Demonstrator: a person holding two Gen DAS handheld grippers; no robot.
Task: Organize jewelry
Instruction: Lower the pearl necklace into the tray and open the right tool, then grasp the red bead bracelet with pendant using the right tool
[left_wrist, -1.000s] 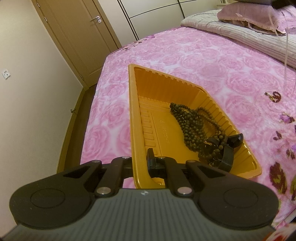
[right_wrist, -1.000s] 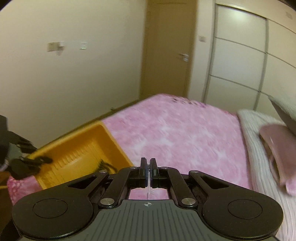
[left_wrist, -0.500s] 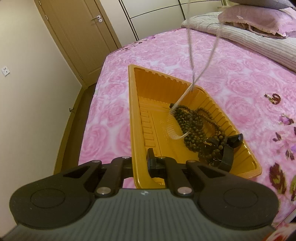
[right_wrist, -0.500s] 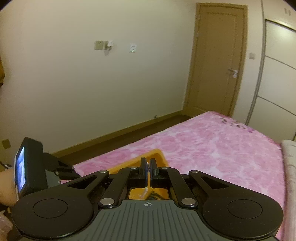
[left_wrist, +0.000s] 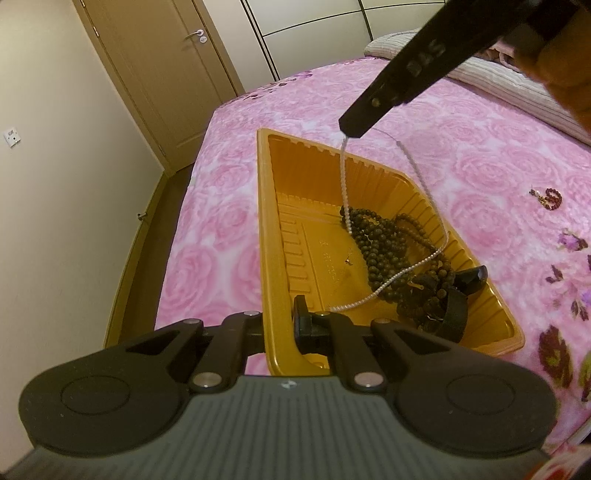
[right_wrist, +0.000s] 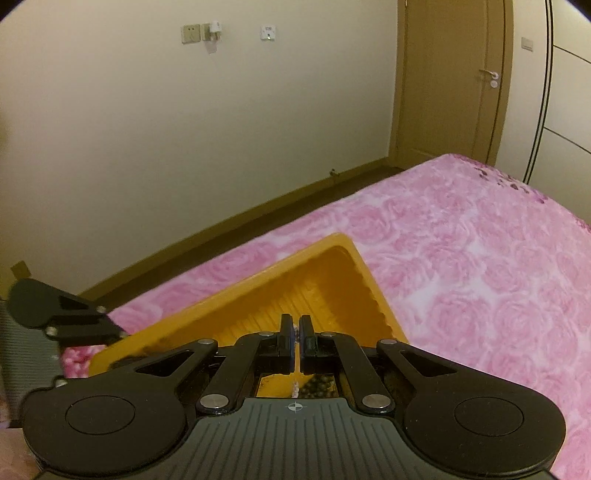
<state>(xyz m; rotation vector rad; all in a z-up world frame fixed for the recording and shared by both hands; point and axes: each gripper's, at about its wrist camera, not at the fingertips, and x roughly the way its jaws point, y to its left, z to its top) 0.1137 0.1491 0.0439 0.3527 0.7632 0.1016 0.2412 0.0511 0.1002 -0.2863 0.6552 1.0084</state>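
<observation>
Pearl-white strand: a thin necklace (left_wrist: 345, 177) hangs from the tips of my right tongs (left_wrist: 352, 130), its loop draped down over the dark beads and trailing to the near wall of the tray.
Right tongs: pinched fully together on that white strand; in the right wrist view the fingers (right_wrist: 295, 334) meet over the tray's inside, with a bit of the strand showing just below them.
Left tongs: my left tongs (left_wrist: 282, 325) are nearly closed, clamped on the tray's near rim, one finger inside the wall and one outside.
Tray: orange plastic tray (left_wrist: 266, 206) lies on the bed close to its left edge, ribbed walls, open top.
In the tray: a heap of dark wooden bead strands (left_wrist: 380, 243) and a black strap-like piece (left_wrist: 452, 317) fill the right half; the left half of the floor is bare.
Open room: the pink rose bedspread (left_wrist: 480, 166) is free on the far and right sides of the tray; on the left only a narrow strip remains before the bed drops to the floor.
Loose item: a small dark-red beaded piece (left_wrist: 548, 197) lies well apart on the spread.
Hard to tell: the tray's near corner is hidden behind my left tongs; the black piece is half buried under beads, so I cannot tell what it is.
</observation>
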